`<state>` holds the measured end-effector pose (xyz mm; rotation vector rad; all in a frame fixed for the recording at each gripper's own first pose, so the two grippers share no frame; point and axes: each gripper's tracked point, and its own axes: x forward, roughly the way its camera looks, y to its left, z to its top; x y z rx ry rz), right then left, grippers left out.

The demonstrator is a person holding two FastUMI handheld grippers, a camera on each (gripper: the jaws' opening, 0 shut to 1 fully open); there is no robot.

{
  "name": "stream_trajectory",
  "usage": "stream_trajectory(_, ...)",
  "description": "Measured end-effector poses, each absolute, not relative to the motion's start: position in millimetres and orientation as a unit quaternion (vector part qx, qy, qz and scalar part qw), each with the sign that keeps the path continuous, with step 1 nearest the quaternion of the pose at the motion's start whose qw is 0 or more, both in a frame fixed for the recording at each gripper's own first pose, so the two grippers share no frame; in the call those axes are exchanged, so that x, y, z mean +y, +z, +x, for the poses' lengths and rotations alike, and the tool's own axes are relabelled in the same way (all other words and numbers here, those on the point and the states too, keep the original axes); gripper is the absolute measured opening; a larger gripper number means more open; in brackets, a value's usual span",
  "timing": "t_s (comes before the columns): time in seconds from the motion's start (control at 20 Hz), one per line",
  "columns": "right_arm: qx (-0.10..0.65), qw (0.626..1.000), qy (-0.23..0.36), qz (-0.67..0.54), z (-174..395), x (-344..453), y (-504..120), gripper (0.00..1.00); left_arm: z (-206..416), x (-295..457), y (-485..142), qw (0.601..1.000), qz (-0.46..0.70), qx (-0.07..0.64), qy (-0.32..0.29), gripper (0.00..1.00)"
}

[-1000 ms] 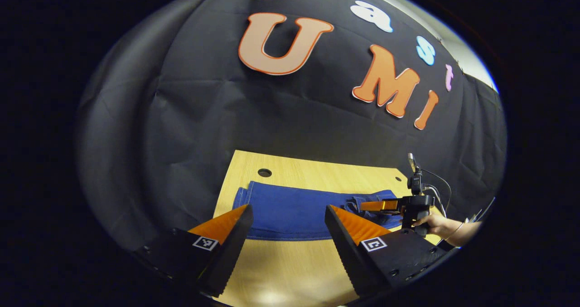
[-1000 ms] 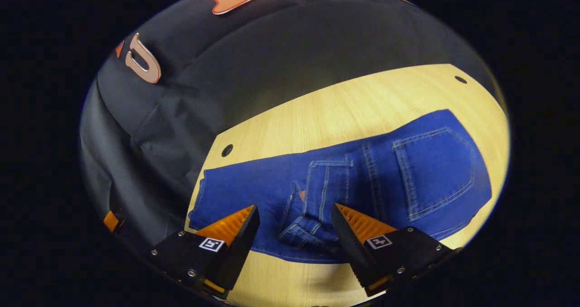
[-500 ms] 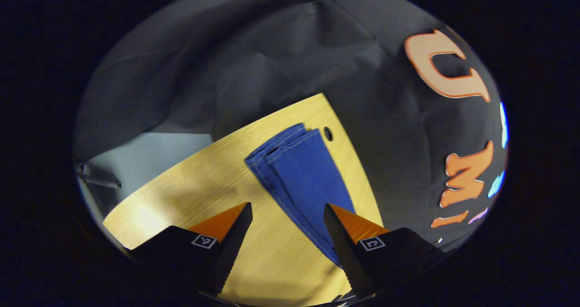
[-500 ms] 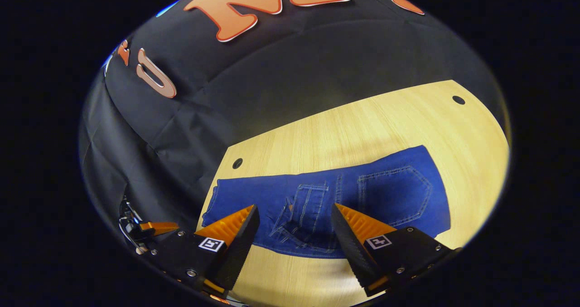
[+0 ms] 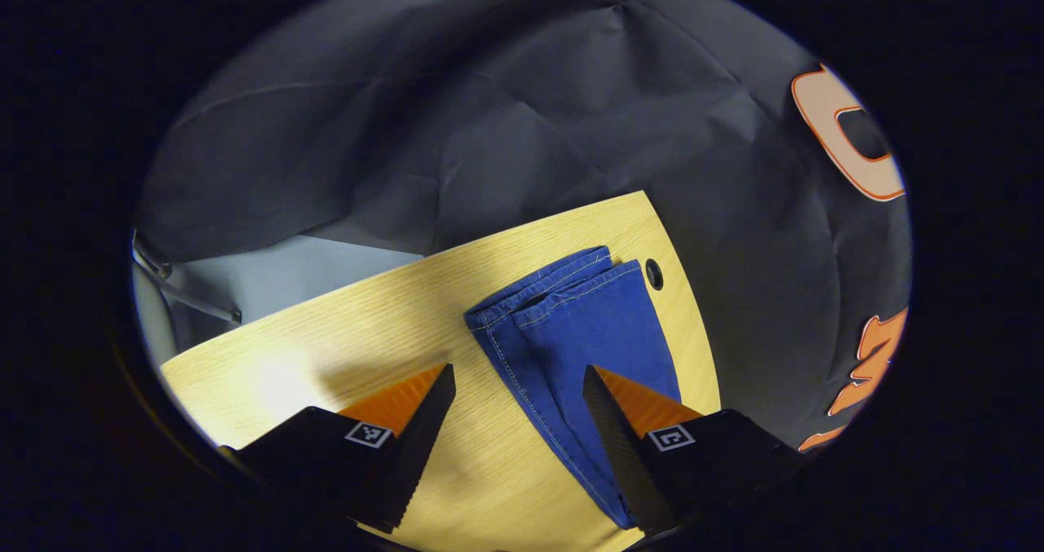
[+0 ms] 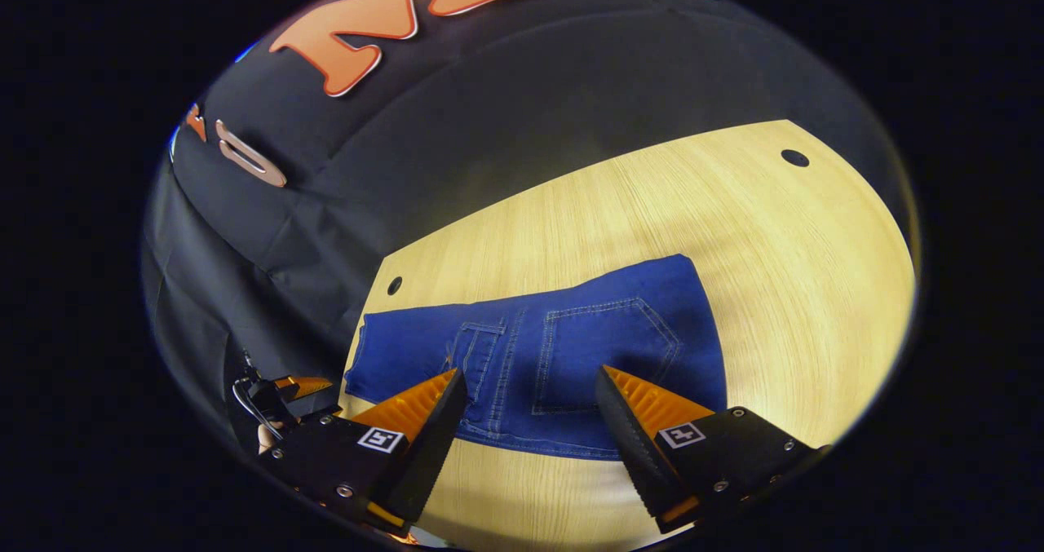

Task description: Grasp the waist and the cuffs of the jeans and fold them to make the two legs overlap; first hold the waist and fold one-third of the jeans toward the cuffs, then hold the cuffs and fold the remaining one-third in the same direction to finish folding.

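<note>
Blue jeans (image 6: 571, 356) lie flat on the light wooden table (image 6: 734, 209), legs overlapped, with the waist part folded over so a back pocket (image 6: 608, 348) faces up. In the left gripper view the two stacked cuffs (image 5: 555, 287) sit near the table's far corner, and the leg (image 5: 587, 348) runs down toward me. My left gripper (image 5: 518, 421) hovers open over the leg's near edge, apart from the cloth. My right gripper (image 6: 530, 421) hangs open above the folded part by the pocket, holding nothing. The left gripper (image 6: 298, 389) and a hand also appear at the cuff end.
The black cloth wall closes off the table's far side. Round holes mark the table corners (image 5: 654, 274) (image 6: 395, 284) (image 6: 794, 158). Past the table's left edge is a pale grey floor (image 5: 269, 271). Bare wood (image 5: 367, 332) stretches left of the leg.
The left gripper has swung round to face the cuffs end-on. The right gripper has shifted along the jeans to the pocket; the bunched waist fabric now lies flat.
</note>
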<state>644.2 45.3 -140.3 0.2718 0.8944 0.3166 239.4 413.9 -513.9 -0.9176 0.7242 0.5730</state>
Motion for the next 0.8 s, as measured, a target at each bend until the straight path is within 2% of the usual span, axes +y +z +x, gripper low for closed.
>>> stream_trajectory(0.15, 0.431, 0.88, 0.152, 0.131, 646, 42, -138, 0.98, 243, 418, -525, 0.786, -0.437, 0.343, 0.27, 0.98)
stream_trajectory(0.3, 0.422, 0.878, 0.161, 0.159, 647, 48, -123, 0.98, 252, 421, -517, 0.793, -0.443, 0.32, 0.269, 0.97)
stream_trajectory(0.5, 0.404, 0.877, 0.164, 0.201, 655, 53, -100, 0.98, 276, 416, -511, 0.809, -0.404, 0.343, 0.256, 0.9)
stream_trajectory(0.65, 0.395, 0.882, 0.153, 0.207, 654, 42, -93, 0.98, 276, 421, -494, 0.826, -0.354, 0.364, 0.246, 0.88)
stream_trajectory(0.8, 0.392, 0.881, 0.144, 0.221, 655, 34, -91, 0.98, 277, 420, -496, 0.826, -0.342, 0.375, 0.246, 0.88)
